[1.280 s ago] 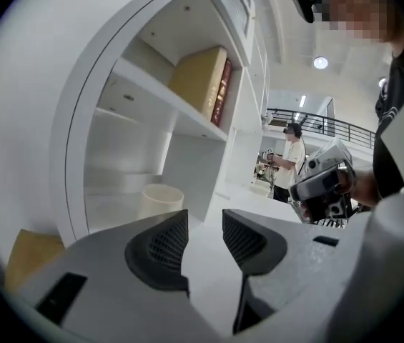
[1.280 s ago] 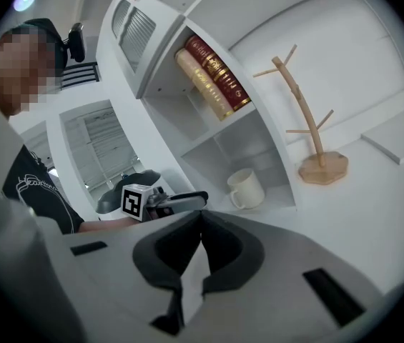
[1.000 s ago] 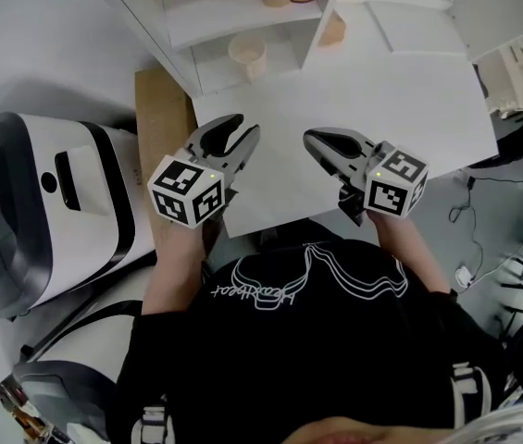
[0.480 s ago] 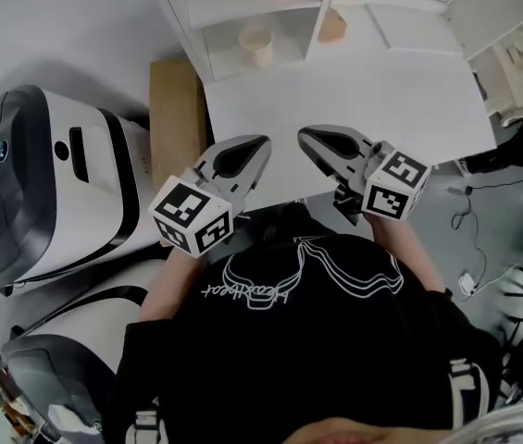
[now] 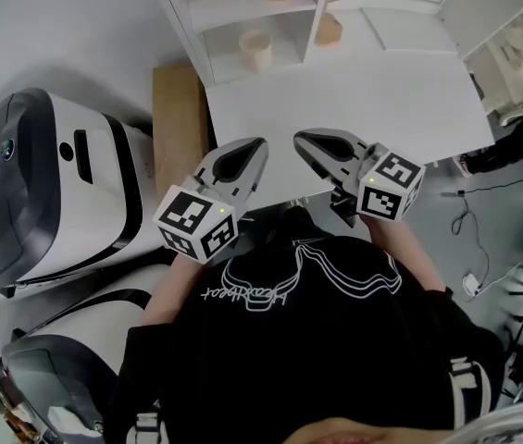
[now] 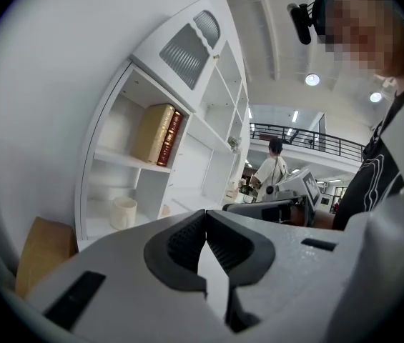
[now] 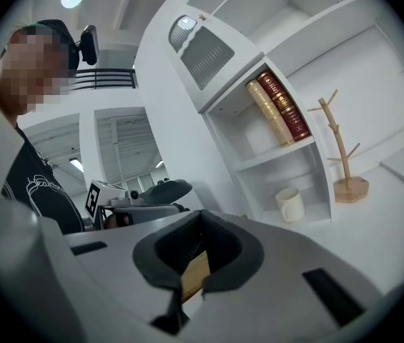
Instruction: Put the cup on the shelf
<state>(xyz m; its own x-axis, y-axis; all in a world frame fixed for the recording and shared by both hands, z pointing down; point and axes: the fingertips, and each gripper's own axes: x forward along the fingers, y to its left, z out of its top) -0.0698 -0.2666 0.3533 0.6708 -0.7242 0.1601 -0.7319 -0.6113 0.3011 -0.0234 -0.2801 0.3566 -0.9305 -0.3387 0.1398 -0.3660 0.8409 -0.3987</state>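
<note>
**Both grippers drawn back from the shelf, left jaws now closed**

Since a second ago both grippers have come back toward the person's chest, and the left gripper (image 5: 257,146), whose jaws then stood apart, has closed them. Its own view shows the ribbed pads meeting at the tip with nothing between them.

A white table (image 5: 391,91) lies ahead of the grippers, bare where it shows. At its far edge stands the white shelf unit (image 5: 190,28). Two books (image 7: 279,110), one tan and one dark red, lean in an upper compartment. A wooden mug tree (image 7: 342,164) stands on the table just beside the unit. A brown board (image 5: 180,123) lies against the table's left side, and a large white-and-black machine (image 5: 53,188) sits further left. Nothing stands between the grippers and the shelf.

The two grippers are held side by side over the near table edge, pointing roughly level toward the shelf, marker cubes toward the person. The right gripper (image 5: 300,140) is also closed and empty, its tips touching.

The cup (image 5: 255,49) is cream-white and upright, its opening facing up. It stands alone in the lower open compartment, below the books and well apart from both grippers.
</note>
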